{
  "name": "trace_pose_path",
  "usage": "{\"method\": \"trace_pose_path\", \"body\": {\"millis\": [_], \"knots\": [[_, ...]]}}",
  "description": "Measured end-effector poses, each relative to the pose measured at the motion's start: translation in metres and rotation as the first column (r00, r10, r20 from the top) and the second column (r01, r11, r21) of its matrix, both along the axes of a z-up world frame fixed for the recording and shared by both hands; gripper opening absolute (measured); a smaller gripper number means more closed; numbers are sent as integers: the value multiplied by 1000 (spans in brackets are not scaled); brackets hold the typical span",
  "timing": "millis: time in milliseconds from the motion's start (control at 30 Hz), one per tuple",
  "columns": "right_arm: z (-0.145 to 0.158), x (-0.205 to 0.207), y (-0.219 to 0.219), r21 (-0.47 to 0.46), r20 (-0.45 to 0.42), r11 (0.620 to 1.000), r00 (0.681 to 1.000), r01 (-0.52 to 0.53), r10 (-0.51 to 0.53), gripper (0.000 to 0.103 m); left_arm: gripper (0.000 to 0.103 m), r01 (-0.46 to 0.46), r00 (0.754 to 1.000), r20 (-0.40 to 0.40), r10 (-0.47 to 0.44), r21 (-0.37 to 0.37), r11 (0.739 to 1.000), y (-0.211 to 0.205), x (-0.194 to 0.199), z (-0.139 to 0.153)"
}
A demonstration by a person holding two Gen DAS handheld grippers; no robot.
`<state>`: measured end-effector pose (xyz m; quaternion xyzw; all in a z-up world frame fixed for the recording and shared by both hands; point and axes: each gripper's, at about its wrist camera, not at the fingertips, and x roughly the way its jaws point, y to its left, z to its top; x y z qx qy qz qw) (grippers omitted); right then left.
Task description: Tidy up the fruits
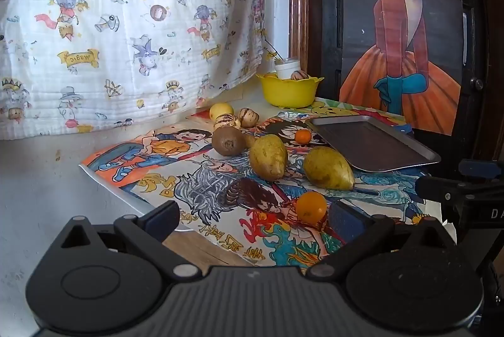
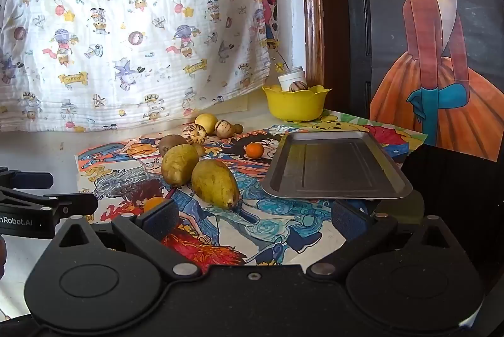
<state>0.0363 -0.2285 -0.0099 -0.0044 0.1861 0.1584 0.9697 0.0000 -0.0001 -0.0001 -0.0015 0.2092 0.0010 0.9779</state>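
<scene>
Hardly anything looks sorted yet. The flat dark metal baking tray [image 2: 337, 166] lies bare on the right side of the cartoon-printed paper mat [image 2: 277, 226] that covers the tabletop [image 1: 41, 179], its near edge overhanging a little, and not one fruit is in it. The scalloped yellow plastic bowl [image 2: 296, 105] at the back, by the wooden frame, holds a striped round melon-like fruit [image 2: 298, 86] and a white lidded jar [image 2: 292, 75], so perhaps a small start has been made there, though I cannot say whether those belong to the sorting. Everything else lies loose on the mat: two big yellow-green pears, the nearer one [image 2: 215, 184] just left of the tray and the other [image 2: 179, 163] touching it; a fuzzy brown kiwi [image 1: 227, 143] behind them; a small orange citrus [image 1: 311, 207] nearest the left claw [image 1: 255, 218]; a smaller orange one [image 2: 254, 150] near the tray's far left corner; and, at the back edge by the hanging printed cloth [image 1: 126, 21], a pale yellow round fruit [image 2: 206, 121] with two more striped ones [image 2: 194, 133] beside it. Both claws are spread wide and hold nothing; the right claw [image 2: 255, 218] hovers low over the mat in front of the tray. By my reckoning nearly the whole job is left, each loose fruit needing to be carried to tray or bowl.
</scene>
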Motion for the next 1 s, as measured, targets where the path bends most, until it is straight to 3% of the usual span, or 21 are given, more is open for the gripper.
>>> {"method": "trace_pose_path", "body": {"millis": [1000], "knots": [[-1,0,2,-4,-3,1000,1000,-1,1,103,103,-2,1000,-5,2,-2,1000,1,0,0]]}}
